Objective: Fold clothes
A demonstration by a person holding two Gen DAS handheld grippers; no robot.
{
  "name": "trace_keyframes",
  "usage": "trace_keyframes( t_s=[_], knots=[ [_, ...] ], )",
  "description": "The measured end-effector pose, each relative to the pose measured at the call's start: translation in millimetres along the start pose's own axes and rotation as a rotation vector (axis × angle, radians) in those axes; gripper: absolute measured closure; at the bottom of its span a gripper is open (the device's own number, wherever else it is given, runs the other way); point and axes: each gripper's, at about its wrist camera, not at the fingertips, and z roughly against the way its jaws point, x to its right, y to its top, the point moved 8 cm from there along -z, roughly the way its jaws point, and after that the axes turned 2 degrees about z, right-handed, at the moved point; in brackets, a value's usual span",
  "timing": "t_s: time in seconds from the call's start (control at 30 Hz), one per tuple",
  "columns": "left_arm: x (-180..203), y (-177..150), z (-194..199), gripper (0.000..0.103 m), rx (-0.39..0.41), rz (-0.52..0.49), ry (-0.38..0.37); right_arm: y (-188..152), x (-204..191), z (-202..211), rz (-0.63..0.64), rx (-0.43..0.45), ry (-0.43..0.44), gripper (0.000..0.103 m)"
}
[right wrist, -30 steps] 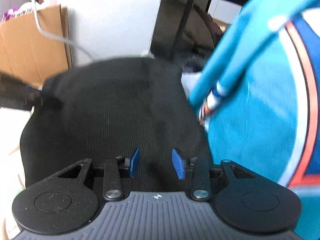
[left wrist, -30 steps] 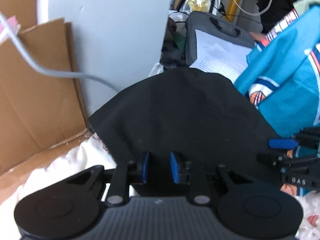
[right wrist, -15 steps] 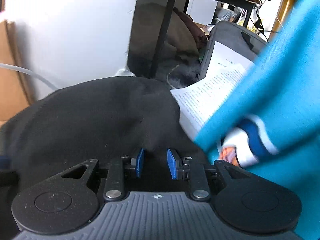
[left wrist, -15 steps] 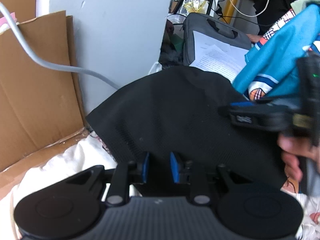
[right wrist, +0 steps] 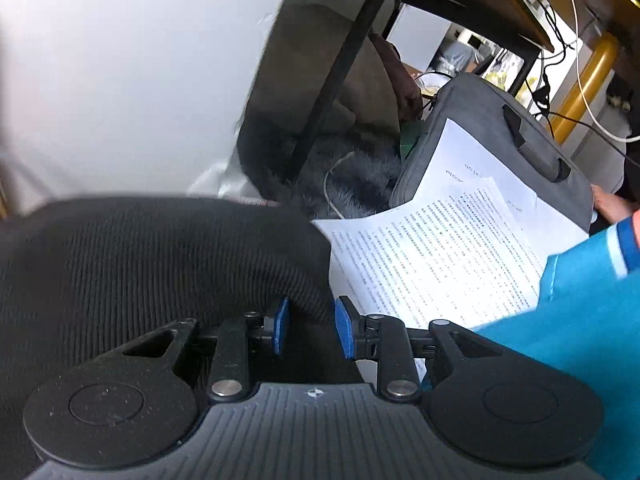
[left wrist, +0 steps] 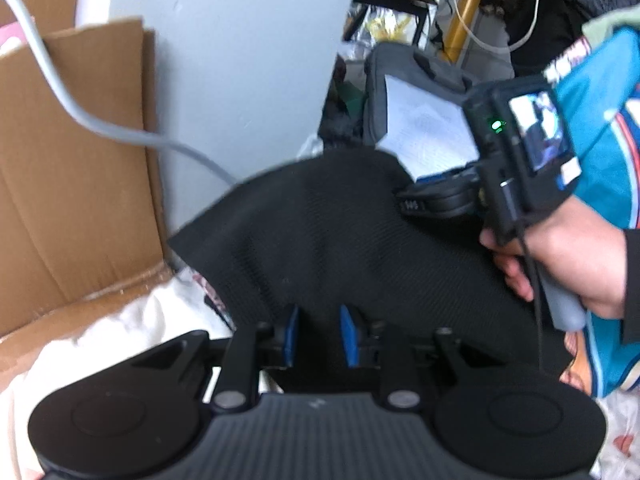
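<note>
A black knit garment (left wrist: 320,232) lies spread ahead of me on white bedding. My left gripper (left wrist: 318,336) is shut on its near edge, with the cloth bunched between the blue pads. A hand (left wrist: 580,256) holds my right gripper (left wrist: 400,200) at the garment's far right corner. In the right wrist view that gripper (right wrist: 308,328) is shut on a fold at the edge of the black garment (right wrist: 160,264). A teal garment (left wrist: 600,152) with striped trim lies to the right, also seen as teal cloth (right wrist: 580,320) beside the right gripper.
Printed paper sheets (right wrist: 440,248) rest on a grey bag (right wrist: 500,136) beyond the garment. A white panel (left wrist: 240,60) and cardboard (left wrist: 72,184) stand at the left, with a grey cable (left wrist: 100,124) hanging across them. Table legs and cables crowd the back.
The right gripper has travelled across the black garment to its far right corner beside the papers, and its jaws have narrowed onto the cloth. The left gripper has kept its hold and place.
</note>
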Motion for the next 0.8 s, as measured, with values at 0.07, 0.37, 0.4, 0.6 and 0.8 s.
trace_keyframes(
  t_s=[0.07,0.37,0.4,0.6,0.8],
  knots=[
    [-6.4,10.2,5.0,0.077,0.040,0.012,0.026,4.1,2.5,9.6,-0.002,0.021,0.023,0.070],
    [-20.0,21.1,-21.4,0.078,0.013,0.047,0.069,-28.6,-9.7,39.3,-0.014,0.032,0.121,0.066],
    [-20.1,19.3,-24.2,0.078,0.007,0.045,0.076,-35.2,-13.7,39.2,0.009,0.019,0.125,0.065],
    [-20.2,23.0,-16.5,0.075,0.011,0.070,0.081,-45.6,-20.3,61.4,0.042,-0.019,0.177,0.065],
    [-23.5,18.5,24.3,0.068,0.037,0.097,0.080,-55.5,-31.4,120.3,0.053,-0.046,0.252,0.057]
  ],
)
